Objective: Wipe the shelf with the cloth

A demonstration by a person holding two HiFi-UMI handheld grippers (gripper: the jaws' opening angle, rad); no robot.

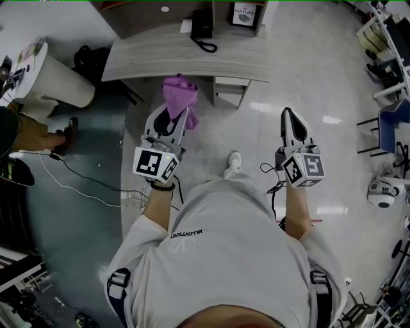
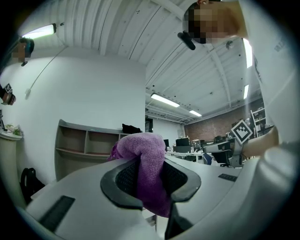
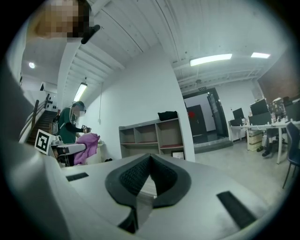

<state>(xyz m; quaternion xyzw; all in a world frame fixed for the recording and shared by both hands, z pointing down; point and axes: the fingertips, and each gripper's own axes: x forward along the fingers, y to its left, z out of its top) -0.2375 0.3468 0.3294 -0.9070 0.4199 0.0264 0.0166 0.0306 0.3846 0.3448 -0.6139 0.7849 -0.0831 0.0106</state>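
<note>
Head view: left tongs [image 1: 174, 119] pinch cloth [image 1: 180, 94] near shelf [image 1: 148, 52] bearing telephone [image 1: 202, 27]; right tongs [image 1: 287, 115] closed.

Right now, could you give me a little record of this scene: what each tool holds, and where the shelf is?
Left gripper: shut on the purple cloth
Right gripper: shut, nothing between its jaws
Shelf: in front of the person, open compartments
On shelf top: black telephone, framed sign
Wiping: not begun; cloth held in the air, short of the shelf
</note>
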